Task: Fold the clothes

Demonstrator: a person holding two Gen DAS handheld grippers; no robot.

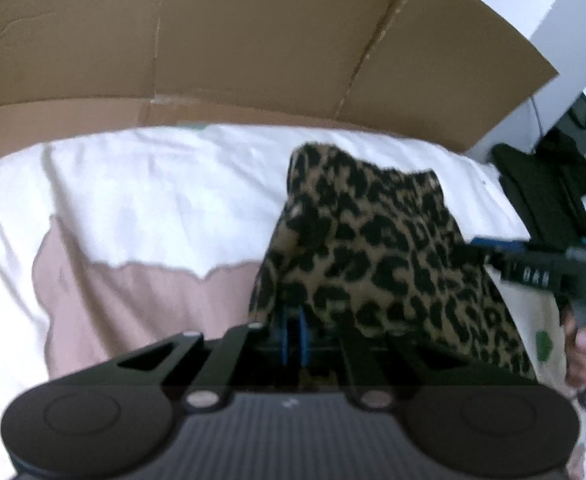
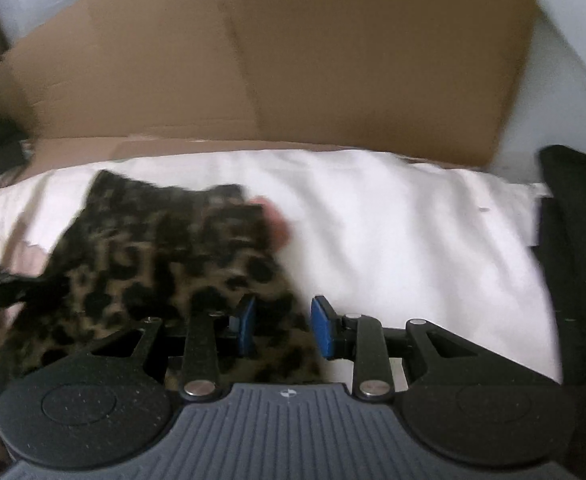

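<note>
Left wrist view shows you the big things first: a flattened cardboard sheet (image 1: 253, 40) stands along the far side like a backdrop, and before it a white sheet (image 1: 153, 184) covers the bed, with a pink cloth (image 1: 133, 304) lying at its near left. On that white sheet, right of centre, sits the leopard-print garment (image 1: 373, 248), bunched and raised rather than spread flat, which suggests you are lifting it to find an edge for the first fold. Your left tool (image 1: 293, 332) has its blue pads pressed together under the garment's near hem, pinching the cloth, so the fabric drapes over and hides the tips. At the right edge of that view your hand (image 1: 581, 344) carries the other tool beside a pale bag with a green mark (image 1: 541, 336). From the right wrist view, blurred, your right tool (image 2: 281, 328) stands partly spread, the garment's near right edge lying between its pads; I cannot tell whether they press it. A pink patch (image 2: 273, 220) at the garment's far corner is too smeared to name.
</note>
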